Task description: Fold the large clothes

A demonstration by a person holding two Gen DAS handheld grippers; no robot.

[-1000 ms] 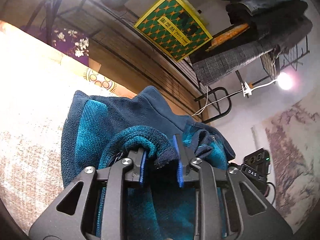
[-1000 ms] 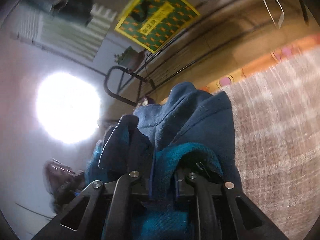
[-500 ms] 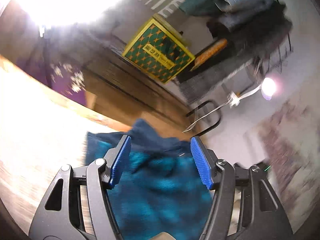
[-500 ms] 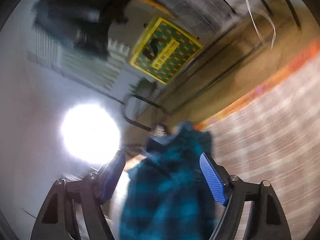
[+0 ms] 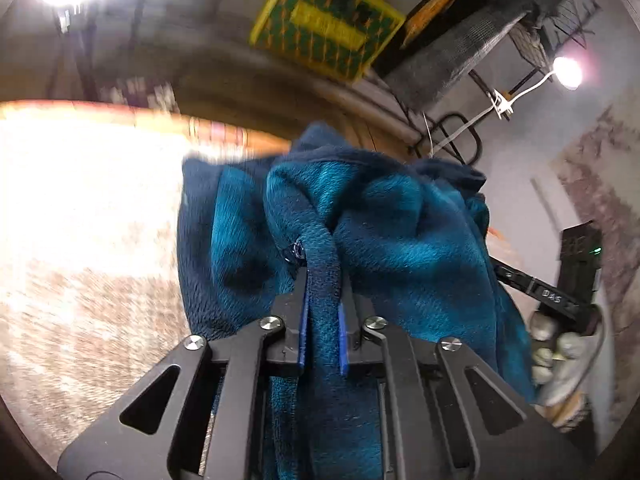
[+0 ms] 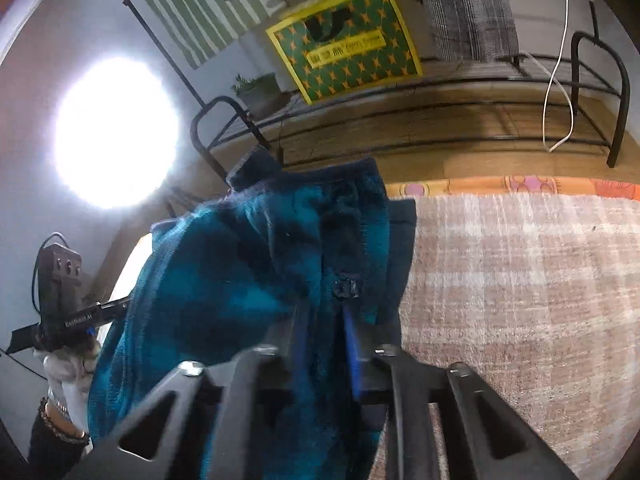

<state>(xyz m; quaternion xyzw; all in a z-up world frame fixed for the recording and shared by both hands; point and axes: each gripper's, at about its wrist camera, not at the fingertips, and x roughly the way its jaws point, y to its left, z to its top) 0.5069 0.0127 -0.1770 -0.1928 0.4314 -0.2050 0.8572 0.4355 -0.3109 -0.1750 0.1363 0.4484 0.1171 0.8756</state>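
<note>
Both my tongs, left tongs (image 5: 322, 300) and right tongs (image 6: 326, 320), just clamped onto teal fleece jacket (image 5: 380, 220); lift evenly, keep edge taut.

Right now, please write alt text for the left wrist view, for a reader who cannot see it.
The left gripper, its jaws just closed, pinches a fold of a teal fleece bunched above a pale rug. Behind are a yellow-green box and a rack, blurred.

left gripper (image 5: 322, 300), right gripper (image 6: 326, 320), reopened, reclamped fleece (image 5: 400, 220)
</note>
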